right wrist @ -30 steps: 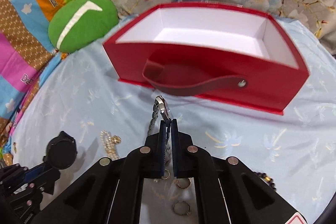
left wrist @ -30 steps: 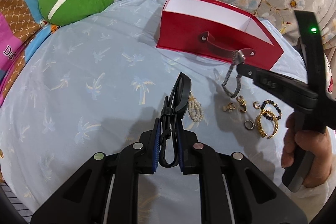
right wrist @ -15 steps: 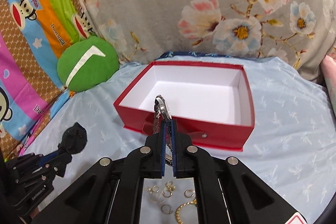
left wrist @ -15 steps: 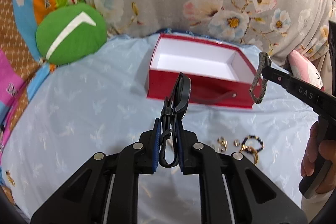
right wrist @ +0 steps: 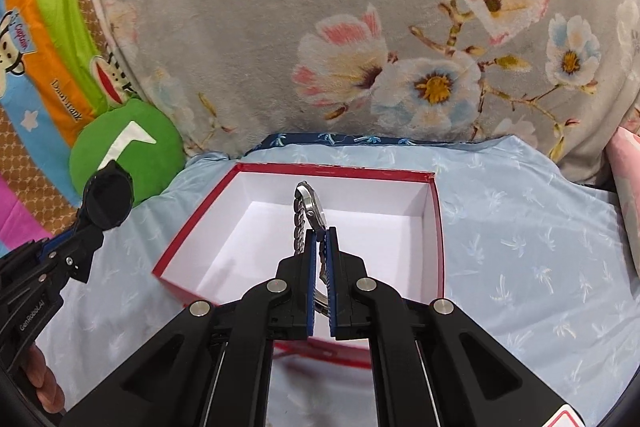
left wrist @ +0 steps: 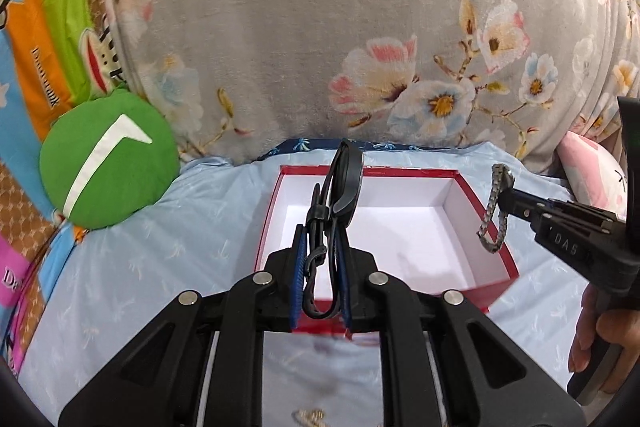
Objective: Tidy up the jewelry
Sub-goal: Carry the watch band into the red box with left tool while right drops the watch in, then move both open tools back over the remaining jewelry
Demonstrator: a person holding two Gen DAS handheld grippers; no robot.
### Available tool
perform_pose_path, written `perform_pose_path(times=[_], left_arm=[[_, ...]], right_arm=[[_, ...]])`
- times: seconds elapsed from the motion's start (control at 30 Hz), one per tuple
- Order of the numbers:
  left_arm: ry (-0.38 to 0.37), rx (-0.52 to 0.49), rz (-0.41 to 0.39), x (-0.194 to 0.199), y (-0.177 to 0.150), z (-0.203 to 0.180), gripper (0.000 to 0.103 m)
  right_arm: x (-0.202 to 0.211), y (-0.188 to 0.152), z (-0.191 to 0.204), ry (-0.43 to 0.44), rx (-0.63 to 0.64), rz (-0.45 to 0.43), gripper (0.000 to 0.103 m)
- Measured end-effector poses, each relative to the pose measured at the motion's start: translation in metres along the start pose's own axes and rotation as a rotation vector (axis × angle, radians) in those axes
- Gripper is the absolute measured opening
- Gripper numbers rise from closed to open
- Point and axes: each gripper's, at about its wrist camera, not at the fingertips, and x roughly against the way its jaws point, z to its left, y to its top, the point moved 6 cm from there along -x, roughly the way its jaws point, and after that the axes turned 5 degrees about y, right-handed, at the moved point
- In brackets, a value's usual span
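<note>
Jewelry hangs over the open red box [right wrist: 436, 227] on the blue bedsheet [right wrist: 540, 247]: the left hand-held gripper [left wrist: 320, 263] pinches a black watch [left wrist: 346, 183] above the box's near side, the right hand-held gripper [right wrist: 320, 259] pinches a silver watch [right wrist: 310, 205] above its middle.

Two wrist fisheyes, both looking forward and down along their own fingers

The left wrist view looks over the left gripper [left wrist: 320, 247] from close behind, at the open red box [left wrist: 472, 195] and floral cushion [left wrist: 320, 27]; the right wrist view sits behind the right gripper [right wrist: 321, 247], facing the same way. Both share box, cushion, green pillow [right wrist: 160, 139], and each sees the other gripper at its edge
</note>
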Motion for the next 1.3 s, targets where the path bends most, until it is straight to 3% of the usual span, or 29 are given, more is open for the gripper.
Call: perform_pose_path(times=[0.3,0.53,0.63,0.73,0.8,1.03,1.3], left_arm=[[-0.005,-0.016,0.061,-0.077,-0.001,-0.020,0.014],[0.008,-0.015,0.088,-0.107,-0.010,-0.027,0.017],[0.025,-0.026,0.088,-0.115,-0.010,-0.029,0.029],[0.032,-0.019,0.098,-0.123,-0.010,-0.028,0.030],[0.040,-0.016,0.097,-0.122,-0.009,-0.027,0.035],[0.035,0.012,0.064,-0.097,-0.007,-0.016,0.063],[0.038,0.066,0.070,-0.044,-0.025,0.015,0.070]], right_arm=[[-0.062,-0.003,-0.024,-0.028,-0.023,0.078,0.004],[-0.086,-0.013,-0.035,-0.026,-0.047,0.114,0.004],[-0.092,-0.017,-0.035,-0.020,-0.049,0.125,0.012],[-0.093,-0.016,-0.034,-0.039,-0.032,0.105,0.018],[-0.089,-0.012,-0.035,-0.054,-0.033,0.084,0.034],[-0.061,-0.007,-0.042,-0.059,-0.058,0.035,0.042],[0.000,-0.026,-0.040,-0.092,-0.034,-0.008,0.052]])
